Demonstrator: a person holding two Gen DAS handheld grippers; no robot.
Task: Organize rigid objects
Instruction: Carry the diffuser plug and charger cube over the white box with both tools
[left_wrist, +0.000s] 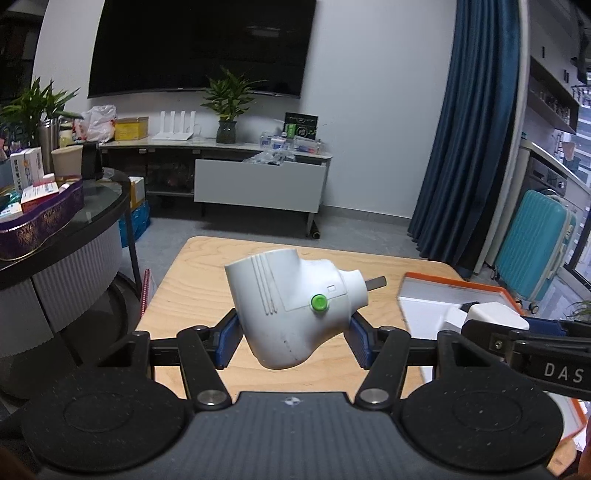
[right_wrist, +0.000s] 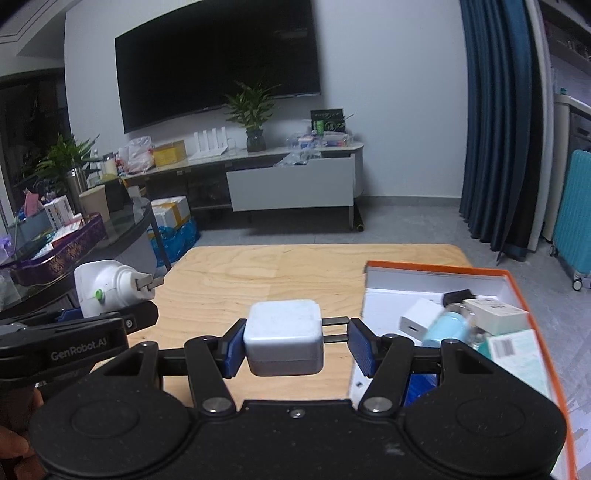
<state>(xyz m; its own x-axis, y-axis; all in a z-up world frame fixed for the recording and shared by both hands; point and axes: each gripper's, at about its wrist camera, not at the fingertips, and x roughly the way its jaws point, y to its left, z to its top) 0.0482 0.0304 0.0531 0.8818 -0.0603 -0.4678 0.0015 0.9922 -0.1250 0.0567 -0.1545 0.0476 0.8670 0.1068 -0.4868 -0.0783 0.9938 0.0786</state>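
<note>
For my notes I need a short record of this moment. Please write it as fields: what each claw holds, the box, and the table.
left claw: shut on white plug adapter with green button, metal prong pointing right
right claw: shut on white square charger, prongs pointing right
orange box: open, at the right on the table, holds several small items
wooden table: bare in the middle

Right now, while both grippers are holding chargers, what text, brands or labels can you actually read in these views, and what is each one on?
"GenRobot.AI": on the left gripper body, seen from the right wrist view.
"DAS": on the right gripper body at the left wrist view's edge; the word is cut off.
Barcode label on a teal box in the orange-rimmed box: too blurred to read.
Medicine boxes on the glass table: print too small to read.
</note>
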